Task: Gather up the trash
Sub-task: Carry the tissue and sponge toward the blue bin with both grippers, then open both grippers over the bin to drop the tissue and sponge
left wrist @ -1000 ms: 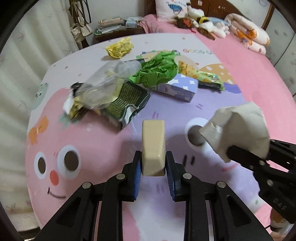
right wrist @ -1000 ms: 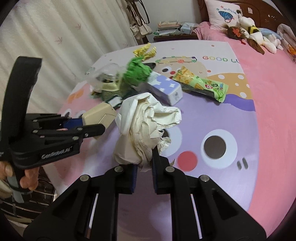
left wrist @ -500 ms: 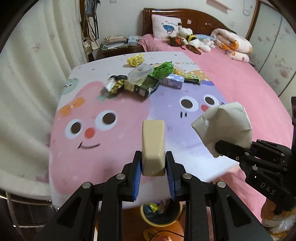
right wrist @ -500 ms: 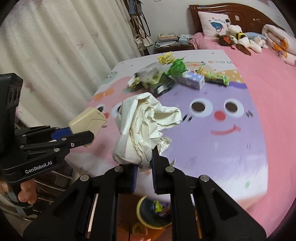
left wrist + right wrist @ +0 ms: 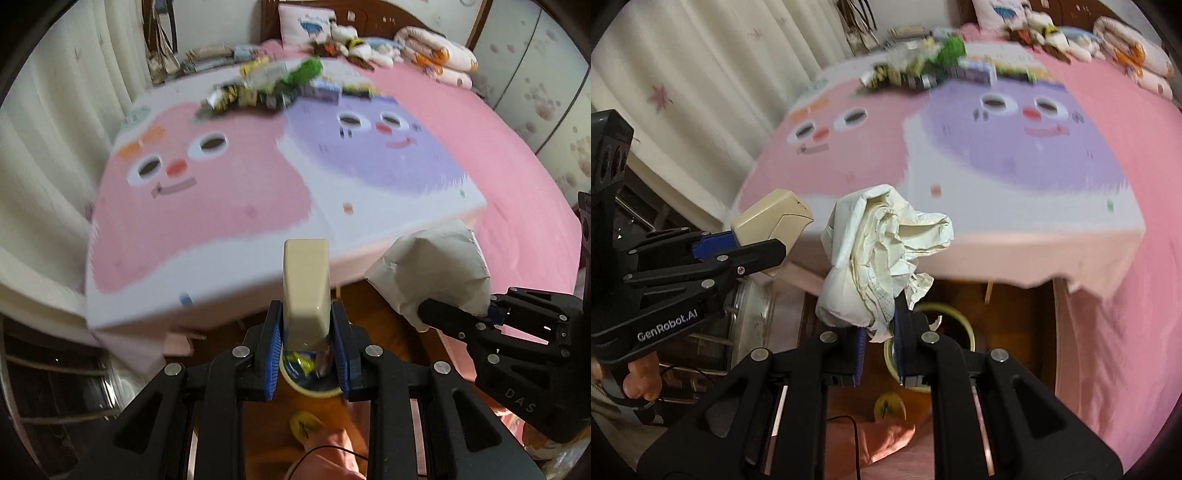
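My left gripper (image 5: 306, 332) is shut on a small cream-coloured box (image 5: 306, 284), seen from the side as the cream box (image 5: 772, 225) in the right wrist view. My right gripper (image 5: 879, 328) is shut on a crumpled wad of white paper (image 5: 875, 254), which shows as the paper wad (image 5: 432, 273) at the right of the left wrist view. Both hang off the table's near edge, above a yellow-rimmed bin (image 5: 314, 384) on the floor, the bin (image 5: 956, 325) partly hidden by the fingers. A blurred pile of trash (image 5: 280, 88) lies at the table's far end.
The table wears a pink and purple cartoon-face cloth (image 5: 236, 192) with a hanging front edge. A pink bed (image 5: 517, 155) with stuffed toys stands on the right, curtains (image 5: 683, 74) on the left. A metal rack (image 5: 48, 369) is low on the left. A foot in a yellow slipper (image 5: 306, 424) is on the floor.
Both grippers have drawn back from the table and dropped lower, still holding the box and the paper. The bin below now shows between the left fingers.
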{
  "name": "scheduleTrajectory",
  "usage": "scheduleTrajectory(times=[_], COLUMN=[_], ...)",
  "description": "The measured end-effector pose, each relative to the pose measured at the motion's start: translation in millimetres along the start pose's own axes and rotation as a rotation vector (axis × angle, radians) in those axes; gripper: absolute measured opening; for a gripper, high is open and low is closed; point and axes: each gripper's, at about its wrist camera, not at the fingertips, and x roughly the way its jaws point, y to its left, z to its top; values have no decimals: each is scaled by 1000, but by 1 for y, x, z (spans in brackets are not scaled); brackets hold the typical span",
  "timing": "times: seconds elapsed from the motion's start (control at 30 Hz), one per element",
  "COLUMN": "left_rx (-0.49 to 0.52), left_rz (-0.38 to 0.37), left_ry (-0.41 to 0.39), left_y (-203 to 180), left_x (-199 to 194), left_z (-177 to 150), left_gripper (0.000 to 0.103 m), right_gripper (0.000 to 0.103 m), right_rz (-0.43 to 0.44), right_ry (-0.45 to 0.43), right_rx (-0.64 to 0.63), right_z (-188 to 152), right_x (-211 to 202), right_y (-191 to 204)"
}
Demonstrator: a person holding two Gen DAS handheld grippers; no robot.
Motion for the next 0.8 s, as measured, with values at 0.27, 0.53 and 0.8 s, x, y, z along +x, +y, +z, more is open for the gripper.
scheduleTrajectory(times=[0.27, 0.53, 0.8], left_rx=[-7, -59, -44], left_rz=[-39, -29, 37], left_ry=[145, 295, 358], left_y=[-18, -22, -21], left_x=[85, 220, 324], left_z=[-51, -106, -141], left_gripper=[24, 24, 25], right_gripper=[10, 10, 11], right_rz=[-18, -35, -41], right_ry=[134, 256, 312], right_rx=[121, 183, 206], right_z=[-56, -121, -161], right_x=[72, 192, 293], right_y=[-39, -89, -120])
